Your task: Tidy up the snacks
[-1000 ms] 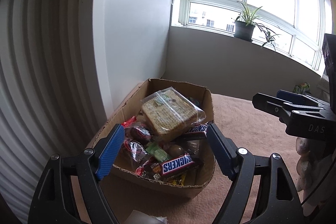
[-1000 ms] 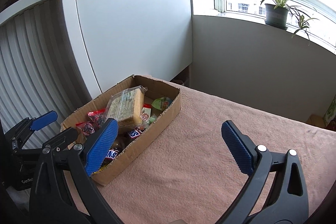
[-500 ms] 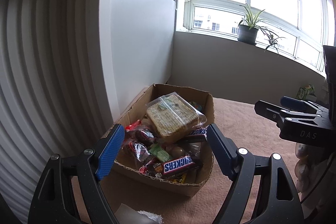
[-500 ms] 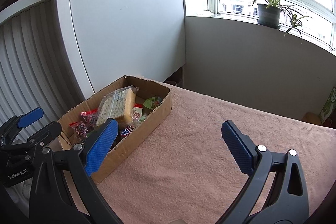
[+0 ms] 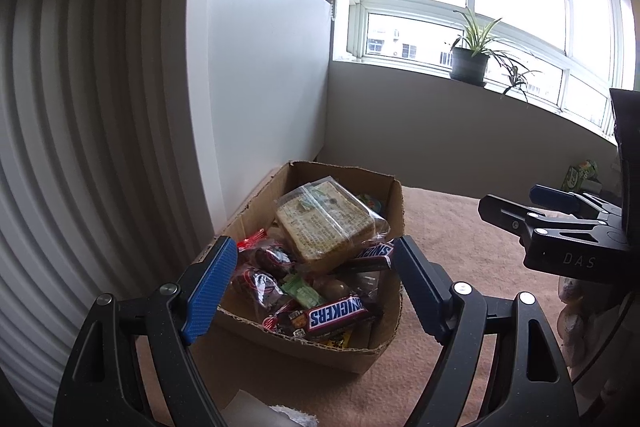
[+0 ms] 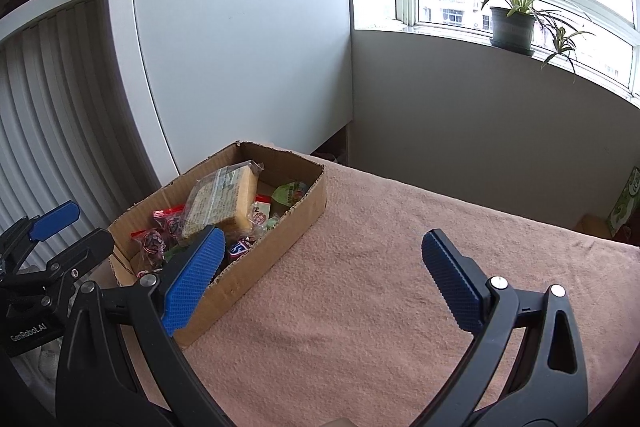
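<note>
Both tongs hang spread and empty: the left tongs [image 5: 312, 285] over the near end of the cardboard box [image 5: 390, 211], the right tongs [image 6: 320, 267] over the bare counter [image 6: 380, 267] beside it. A wrapped cracker pack [image 5: 328, 223] tops the heap; the snacks beneath are half hidden.

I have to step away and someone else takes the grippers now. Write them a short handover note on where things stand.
Left gripper: open, empty, aimed at the cardboard box.
Right gripper: open, empty, over the bare pink cloth.
Things: the box sits at the cloth's left edge; bagged wafer block lies on top, Snickers bar at the near end, red-wrapped candies beside it.
Done: nothing taken out.
Left: all the sorting.
</note>
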The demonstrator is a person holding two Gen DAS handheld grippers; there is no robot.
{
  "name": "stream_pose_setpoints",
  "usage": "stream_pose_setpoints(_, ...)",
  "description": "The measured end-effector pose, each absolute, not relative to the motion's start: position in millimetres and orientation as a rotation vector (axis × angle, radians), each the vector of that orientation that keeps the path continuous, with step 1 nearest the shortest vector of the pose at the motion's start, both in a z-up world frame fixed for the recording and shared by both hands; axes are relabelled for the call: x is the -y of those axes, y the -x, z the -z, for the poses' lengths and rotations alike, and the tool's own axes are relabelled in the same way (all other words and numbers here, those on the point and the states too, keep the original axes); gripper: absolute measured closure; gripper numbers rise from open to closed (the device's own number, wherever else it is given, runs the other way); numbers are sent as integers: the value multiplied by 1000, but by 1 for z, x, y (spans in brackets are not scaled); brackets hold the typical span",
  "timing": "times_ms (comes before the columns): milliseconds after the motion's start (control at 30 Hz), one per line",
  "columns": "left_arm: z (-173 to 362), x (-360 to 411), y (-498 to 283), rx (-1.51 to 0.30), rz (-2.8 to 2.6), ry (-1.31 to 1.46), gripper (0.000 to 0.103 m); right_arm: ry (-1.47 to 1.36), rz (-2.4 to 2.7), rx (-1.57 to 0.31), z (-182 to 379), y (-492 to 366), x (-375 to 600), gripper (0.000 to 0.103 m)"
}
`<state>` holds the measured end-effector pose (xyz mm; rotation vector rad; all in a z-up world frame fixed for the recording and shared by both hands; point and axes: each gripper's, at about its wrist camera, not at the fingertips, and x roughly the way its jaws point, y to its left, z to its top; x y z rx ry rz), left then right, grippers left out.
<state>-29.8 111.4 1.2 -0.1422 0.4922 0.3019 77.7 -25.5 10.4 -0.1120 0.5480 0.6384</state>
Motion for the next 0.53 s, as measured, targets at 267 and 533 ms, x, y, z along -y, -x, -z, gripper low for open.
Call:
stream_pose_setpoints(267, 0, -112, 28, -498, -307, 139, 22, 126, -635, -548, -10, -77, 25, 2)
stream_pose_setpoints(533, -1, -112, 30, -484, -321, 129, 22, 126, -625, -557, -7, -78, 28, 2)
